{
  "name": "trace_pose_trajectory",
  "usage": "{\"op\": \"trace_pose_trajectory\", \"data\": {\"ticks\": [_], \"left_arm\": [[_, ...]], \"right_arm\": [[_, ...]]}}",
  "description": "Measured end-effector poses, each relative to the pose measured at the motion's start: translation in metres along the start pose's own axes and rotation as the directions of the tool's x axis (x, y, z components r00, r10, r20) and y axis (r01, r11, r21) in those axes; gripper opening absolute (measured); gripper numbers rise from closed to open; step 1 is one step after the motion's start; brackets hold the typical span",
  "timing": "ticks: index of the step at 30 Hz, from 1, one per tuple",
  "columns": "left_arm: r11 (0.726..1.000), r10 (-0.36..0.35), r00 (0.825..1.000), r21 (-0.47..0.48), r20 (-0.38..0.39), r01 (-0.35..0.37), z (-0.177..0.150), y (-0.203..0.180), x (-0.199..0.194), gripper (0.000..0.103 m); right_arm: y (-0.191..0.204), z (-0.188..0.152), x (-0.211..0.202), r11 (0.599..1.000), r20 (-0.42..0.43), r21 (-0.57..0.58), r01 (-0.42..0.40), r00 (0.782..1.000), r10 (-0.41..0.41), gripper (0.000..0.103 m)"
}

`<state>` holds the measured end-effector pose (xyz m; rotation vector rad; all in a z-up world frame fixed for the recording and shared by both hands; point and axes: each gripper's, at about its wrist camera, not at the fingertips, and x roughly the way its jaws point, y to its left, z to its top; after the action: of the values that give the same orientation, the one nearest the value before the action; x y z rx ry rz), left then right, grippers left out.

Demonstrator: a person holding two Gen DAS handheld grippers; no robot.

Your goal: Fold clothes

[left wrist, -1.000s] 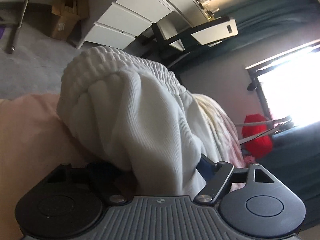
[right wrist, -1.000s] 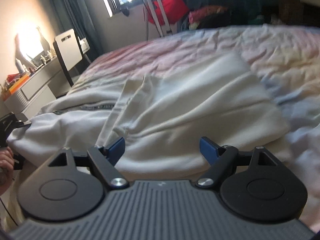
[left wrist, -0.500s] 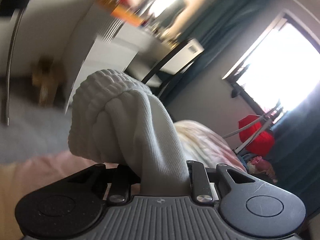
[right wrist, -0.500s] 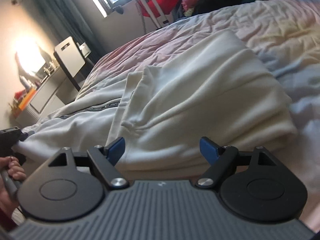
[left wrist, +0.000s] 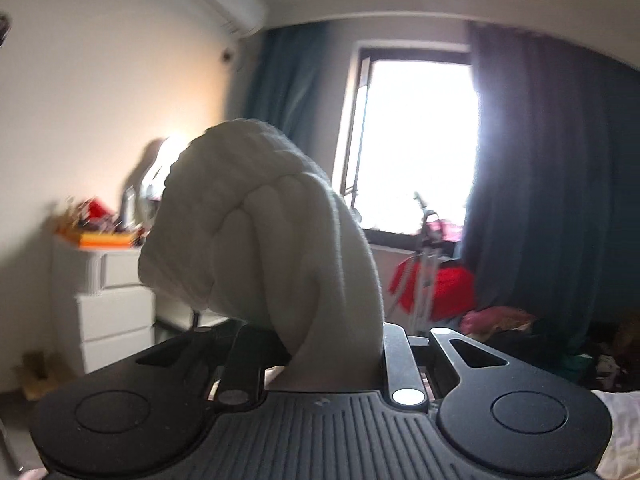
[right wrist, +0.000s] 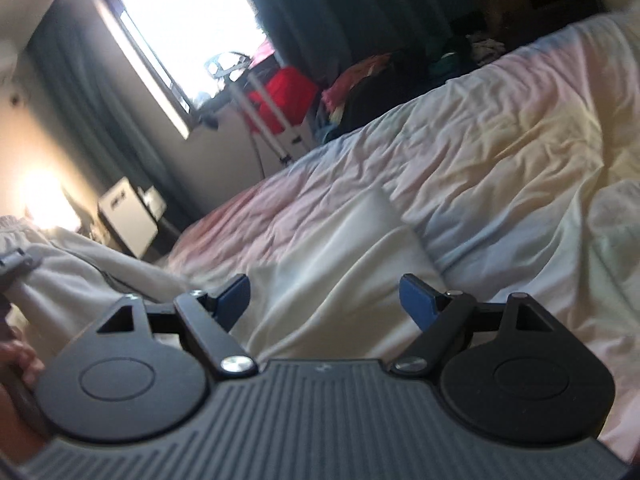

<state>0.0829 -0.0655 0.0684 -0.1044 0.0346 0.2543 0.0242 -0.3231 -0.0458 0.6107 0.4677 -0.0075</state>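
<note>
The left hand-held gripper (left wrist: pixel 332 356) is clenched on the white garment (left wrist: pixel 272 240). Its ribbed elastic band stands up between the two fingers and bends over to the left, in front of the window (left wrist: pixel 416 148). In the left wrist view the cloth fills the middle, with a white dresser (left wrist: pixel 112 304) behind it on the left and dark curtains (left wrist: pixel 552 200) on the right.

The right hand-held gripper (right wrist: pixel 324 300) is released; its blue pads (right wrist: pixel 416 300) stand well apart and hold nothing. It hangs just above the rest of the white garment (right wrist: pixel 340 264), which lies spread on the bed (right wrist: pixel 500 140). From there the cloth rises to the left, toward the other hand-held gripper (right wrist: pixel 16 260) at the edge of the picture, where the person's fingers (right wrist: pixel 22 356) also show. The bed cover is wrinkled, pale pink and yellow.
</note>
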Motion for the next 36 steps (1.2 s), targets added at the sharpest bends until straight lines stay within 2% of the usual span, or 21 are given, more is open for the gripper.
{"op": "trace_pose_trajectory", "data": {"ticks": [3, 6, 10, 12, 14, 17, 19, 21, 25, 27, 28, 29, 30, 33, 34, 36], "left_arm": [[0.998, -0.050, 0.998, 0.051, 0.037, 0.048, -0.016, -0.055, -0.010, 0.020], [0.987, -0.122, 0.992, 0.112, 0.045, 0.116, -0.045, -0.108, -0.024, 0.019], [0.946, -0.229, 0.973, 0.239, 0.017, 0.219, -0.099, -0.175, -0.039, 0.019], [0.908, -0.287, 0.957, 0.303, -0.051, 0.288, -0.132, -0.198, -0.044, 0.019], [0.852, -0.337, 0.925, 0.360, -0.176, 0.379, -0.165, -0.219, -0.043, 0.020], [0.810, -0.345, 0.900, 0.400, -0.267, 0.429, -0.197, -0.236, -0.049, 0.021], [0.802, -0.357, 0.890, 0.396, -0.282, 0.447, -0.199, -0.235, -0.051, 0.023], [0.795, -0.376, 0.873, 0.376, -0.312, 0.477, -0.196, -0.232, -0.050, 0.034], [0.733, -0.427, 0.802, 0.360, -0.419, 0.578, -0.186, -0.214, -0.045, 0.049], [0.695, -0.445, 0.768, 0.364, -0.461, 0.621, -0.183, -0.197, -0.043, 0.065], [0.681, -0.450, 0.758, 0.367, -0.472, 0.633, -0.183, -0.181, -0.042, 0.069], [0.669, -0.456, 0.748, 0.369, -0.482, 0.645, -0.183, -0.165, -0.041, 0.081], [0.656, -0.461, 0.738, 0.372, -0.493, 0.657, -0.183, -0.149, -0.040, 0.087], [0.642, -0.460, 0.719, 0.364, -0.521, 0.675, -0.176, -0.111, -0.035, 0.088], [0.642, -0.449, 0.722, 0.372, -0.527, 0.671, -0.174, -0.102, -0.031, 0.088], [0.655, -0.417, 0.743, 0.394, -0.523, 0.644, -0.166, -0.086, -0.041, 0.088]], "right_arm": [[-0.014, 0.011, -0.007, 1.000, 0.042, 0.028, 0.013, 0.999, -0.014, 0.083], [-0.030, 0.019, -0.008, 0.997, 0.067, 0.072, 0.032, 0.997, -0.037, 0.084], [-0.051, 0.023, -0.001, 0.989, 0.051, 0.144, 0.043, 0.997, -0.051, 0.085], [-0.058, 0.023, 0.004, 0.986, 0.047, 0.166, 0.031, 0.998, -0.039, 0.085], [-0.062, 0.023, 0.008, 0.984, 0.042, 0.176, 0.029, 0.998, -0.037, 0.085], [-0.070, 0.019, 0.016, 0.976, 0.009, 0.217, 0.004, 1.000, -0.006, 0.085], [-0.077, 0.017, 0.022, 0.964, -0.015, 0.264, -0.022, 1.000, 0.027, 0.085], [-0.081, 0.015, 0.027, 0.951, -0.030, 0.304, -0.052, 0.997, 0.065, 0.085], [-0.076, 0.014, 0.031, 0.943, -0.040, 0.311, -0.119, 0.990, 0.138, 0.085], [-0.072, 0.013, 0.033, 0.940, -0.054, 0.312, -0.136, 0.986, 0.160, 0.085], [-0.071, 0.012, 0.034, 0.938, -0.061, 0.317, -0.141, 0.984, 0.168, 0.085], [-0.070, 0.011, 0.035, 0.935, -0.068, 0.323, -0.144, 0.982, 0.174, 0.085], [-0.070, 0.010, 0.036, 0.934, -0.077, 0.328, -0.144, 0.981, 0.178, 0.085], [-0.066, 0.007, 0.039, 0.936, -0.107, 0.327, -0.129, 0.979, 0.172, 0.085], [-0.063, 0.006, 0.039, 0.938, -0.112, 0.322, -0.126, 0.979, 0.170, 0.085], [-0.059, 0.007, 0.036, 0.947, -0.107, 0.296, -0.123, 0.981, 0.161, 0.085]]}}
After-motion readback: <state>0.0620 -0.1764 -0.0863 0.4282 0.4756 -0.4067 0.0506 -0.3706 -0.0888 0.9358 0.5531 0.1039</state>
